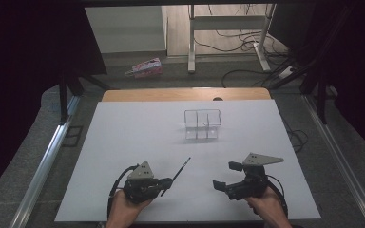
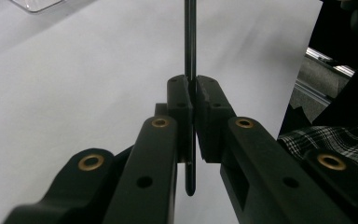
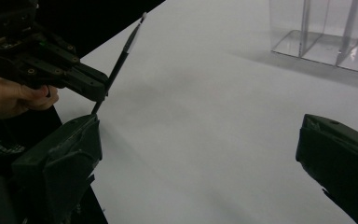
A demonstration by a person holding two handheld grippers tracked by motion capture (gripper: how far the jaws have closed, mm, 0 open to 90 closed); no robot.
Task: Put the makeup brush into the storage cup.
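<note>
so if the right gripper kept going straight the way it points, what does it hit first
Probably the pen held in the left gripper: the right gripper, jaws open, points leftward toward it across bare table. Depth is unclear.

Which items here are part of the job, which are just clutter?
In play:
- black pen, clamped in the left gripper
- clear divided organizer on the white table
- right gripper, jaws wide open, nothing held

Lying about:
- pink packet on the floor
- cables beyond the table
- desk legs
</note>
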